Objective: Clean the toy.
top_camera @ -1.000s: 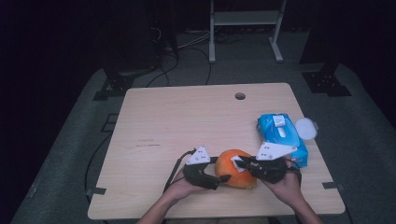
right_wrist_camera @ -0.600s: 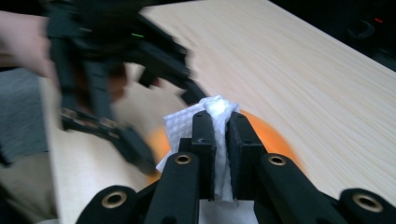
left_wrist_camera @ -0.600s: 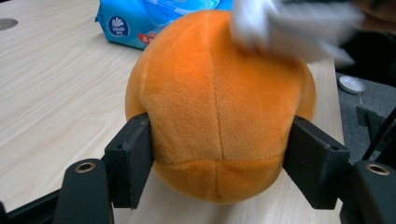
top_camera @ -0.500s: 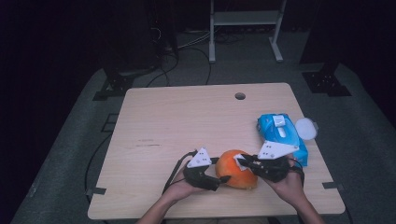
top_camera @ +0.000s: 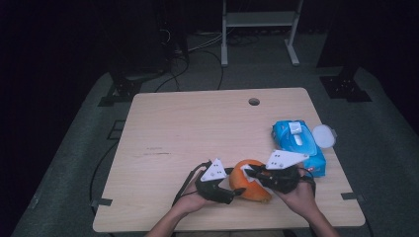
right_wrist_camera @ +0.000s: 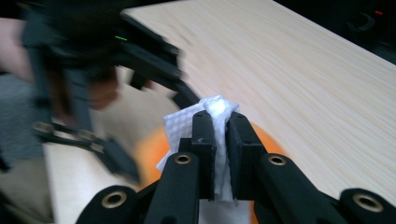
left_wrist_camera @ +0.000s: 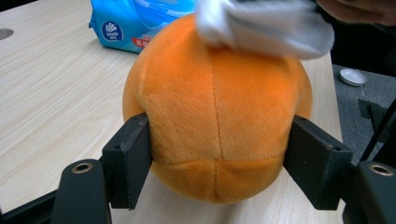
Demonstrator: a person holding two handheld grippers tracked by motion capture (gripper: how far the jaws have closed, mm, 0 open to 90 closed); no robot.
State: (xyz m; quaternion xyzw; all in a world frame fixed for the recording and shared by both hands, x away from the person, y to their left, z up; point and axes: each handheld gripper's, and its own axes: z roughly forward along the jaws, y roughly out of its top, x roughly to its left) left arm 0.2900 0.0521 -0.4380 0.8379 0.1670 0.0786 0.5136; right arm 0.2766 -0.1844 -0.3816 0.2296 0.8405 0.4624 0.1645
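Left gripper [top_camera: 236, 191]: held at the table's [top_camera: 197, 128] near edge, left of centre. Its jaws stand either side of the orange plush ball [top_camera: 249, 183], pads against the plush on both flanks in the left gripper view; they have just been closing on it.

Orange plush ball [left_wrist_camera: 217, 112]: rests on the table top near the near edge, between the two grippers, seam facing the left gripper's camera.

White wipe [right_wrist_camera: 205, 135]: a folded sheet, pressed on the top of the ball; blurred in the left gripper view.

Right gripper [top_camera: 252, 173]: held just right of the ball, jaws brought together and clamped on the white wipe, which sticks out above and to the side of the pads.

Blue wet-wipe pack [top_camera: 299, 145]: lies near the table's right edge, its white lid [top_camera: 323, 135] flipped open towards that edge.
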